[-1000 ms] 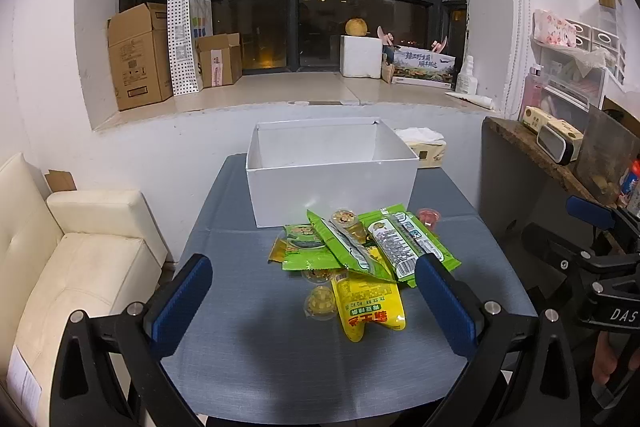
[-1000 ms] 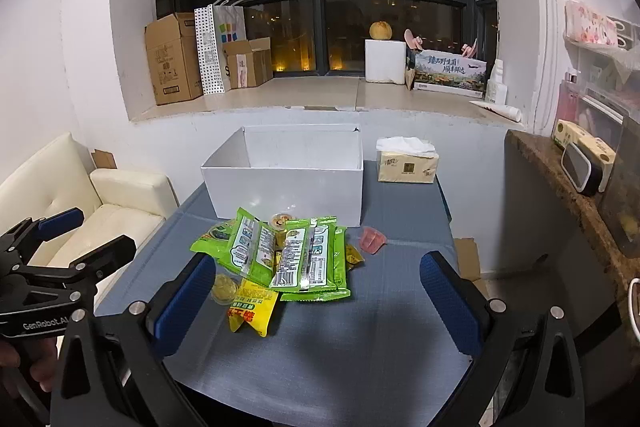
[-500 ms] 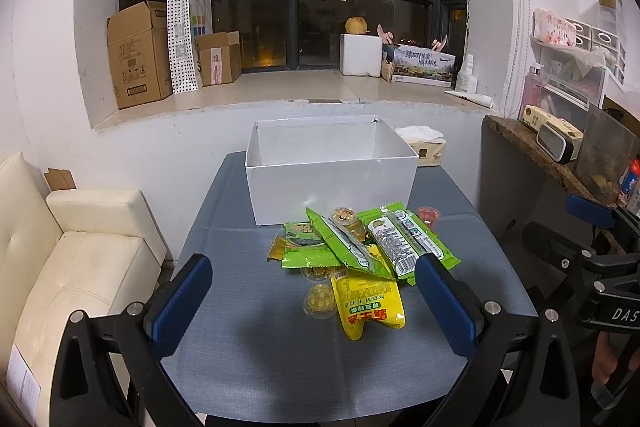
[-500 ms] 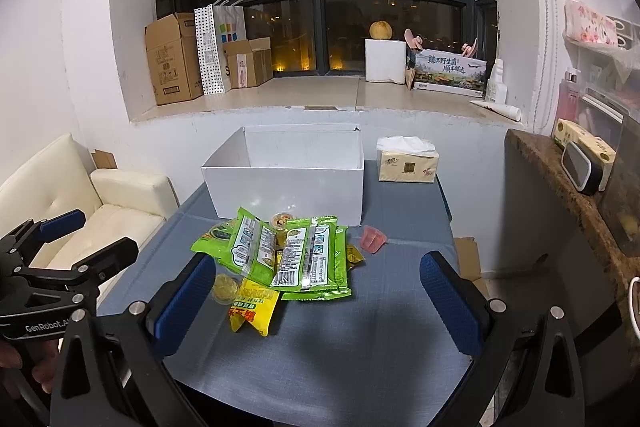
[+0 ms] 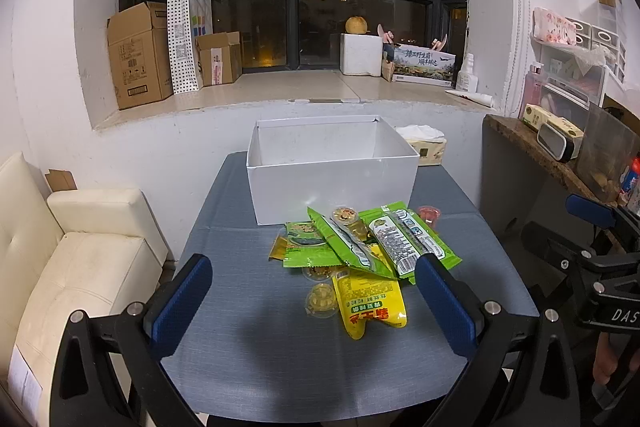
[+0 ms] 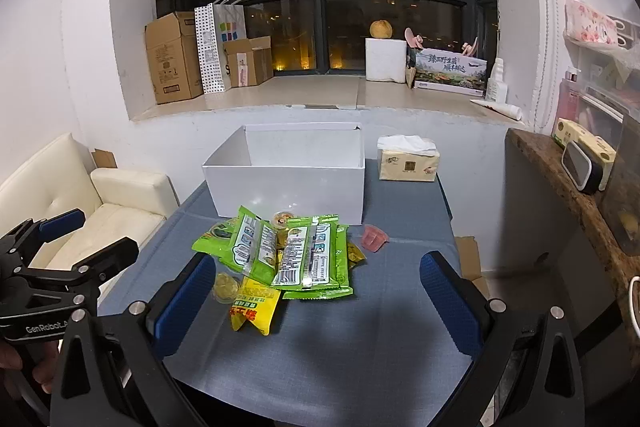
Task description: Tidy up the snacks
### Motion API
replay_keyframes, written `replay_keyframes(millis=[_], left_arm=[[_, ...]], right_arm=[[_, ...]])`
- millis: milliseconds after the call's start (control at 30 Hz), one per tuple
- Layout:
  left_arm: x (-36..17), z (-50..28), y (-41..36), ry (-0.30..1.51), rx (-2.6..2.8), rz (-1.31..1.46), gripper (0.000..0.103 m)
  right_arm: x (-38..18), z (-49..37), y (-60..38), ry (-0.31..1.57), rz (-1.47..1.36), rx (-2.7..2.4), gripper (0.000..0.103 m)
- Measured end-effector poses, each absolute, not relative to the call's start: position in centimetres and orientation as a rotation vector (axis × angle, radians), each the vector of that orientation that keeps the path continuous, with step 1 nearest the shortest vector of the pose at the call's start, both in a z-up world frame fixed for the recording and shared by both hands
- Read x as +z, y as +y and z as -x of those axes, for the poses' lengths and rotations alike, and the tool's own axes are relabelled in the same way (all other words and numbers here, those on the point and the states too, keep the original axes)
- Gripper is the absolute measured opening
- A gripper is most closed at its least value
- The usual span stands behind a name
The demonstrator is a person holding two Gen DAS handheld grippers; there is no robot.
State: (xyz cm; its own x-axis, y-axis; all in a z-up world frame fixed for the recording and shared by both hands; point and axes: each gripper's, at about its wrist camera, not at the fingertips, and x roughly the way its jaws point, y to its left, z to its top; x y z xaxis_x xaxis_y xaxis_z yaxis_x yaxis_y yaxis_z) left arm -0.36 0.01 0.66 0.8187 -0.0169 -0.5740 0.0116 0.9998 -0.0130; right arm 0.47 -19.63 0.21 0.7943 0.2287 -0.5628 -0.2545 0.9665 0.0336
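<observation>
Nearest, the left hand-held gripper [image 5: 312, 291] and the right hand-held gripper [image 6: 318, 287] each hover with ribbed blue pads spread wide apart, gripping nothing. Between them lies the table [image 5: 248, 359], covered in blue-grey woven cloth. On it sits a loose heap of snacks: a glossy yellow pouch [image 5: 370, 303] in front, small round clear jelly cups [image 5: 321, 301] beside it, and flat crinkled green packets [image 5: 412, 241] overlapping behind. Just past the heap stands an open white rectangular box [image 5: 332, 191] with smooth walls. A soft tissue pack [image 6: 408, 163] sits to its right.
</observation>
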Motion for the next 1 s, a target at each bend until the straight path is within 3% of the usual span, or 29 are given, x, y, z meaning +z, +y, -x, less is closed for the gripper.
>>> replay_keyframes(millis=[1000], left_arm=[[0.3, 0.1, 0.6, 0.618, -0.008, 0.02, 0.103]], right_arm=[[-0.6, -1.4, -19.7, 0.622, 0.025, 0.277, 0.103]])
